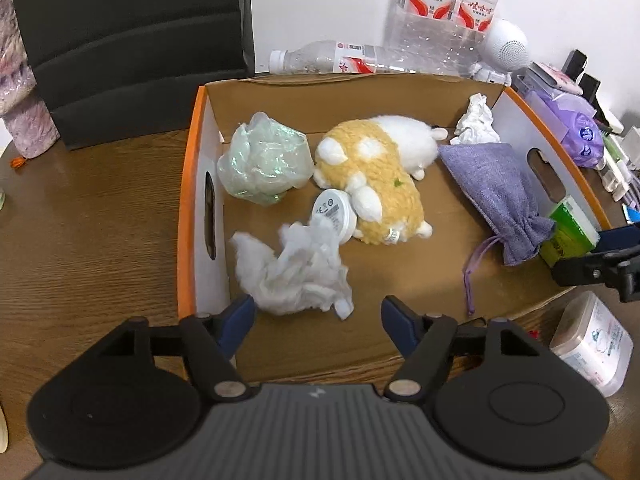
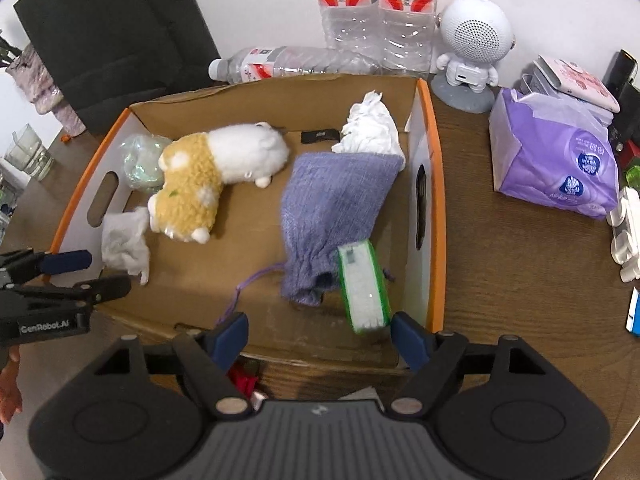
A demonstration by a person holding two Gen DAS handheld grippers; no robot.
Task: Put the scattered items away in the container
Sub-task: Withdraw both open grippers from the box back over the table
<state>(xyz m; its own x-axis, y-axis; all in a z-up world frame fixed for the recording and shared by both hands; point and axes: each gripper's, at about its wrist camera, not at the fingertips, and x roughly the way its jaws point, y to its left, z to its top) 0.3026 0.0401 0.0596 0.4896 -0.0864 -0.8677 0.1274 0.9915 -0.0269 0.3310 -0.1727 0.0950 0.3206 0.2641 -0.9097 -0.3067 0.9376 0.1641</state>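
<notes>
An orange-rimmed cardboard box (image 1: pixel 188 208) (image 2: pixel 436 200) sits on the wooden table. It holds a crumpled green plastic bag (image 1: pixel 264 160), a tan and white plush toy (image 1: pixel 376 176) (image 2: pixel 200 176), a white round device (image 1: pixel 334 212), a purple drawstring pouch (image 1: pixel 492 192) (image 2: pixel 336 208) and a tissue wad (image 2: pixel 370 128) at the back. My left gripper (image 1: pixel 317 306) (image 2: pixel 96 272) is open over the box's near left; a crumpled white tissue (image 1: pixel 296 272) (image 2: pixel 124 240) lies loose just beyond its tips. My right gripper (image 2: pixel 318 324) (image 1: pixel 580 256) is open, and a green-edged pack (image 2: pixel 364 288) (image 1: pixel 568 228) leans against the pouch ahead of it.
Two upright water bottles (image 2: pixel 376 12) and a lying one (image 2: pixel 288 62) stand behind the box, beside a white robot-shaped speaker (image 2: pixel 472 40). A purple tissue pack (image 2: pixel 556 156) lies right of it, a black chair (image 1: pixel 132 44) at back left, a white plastic tub (image 1: pixel 592 344) near right.
</notes>
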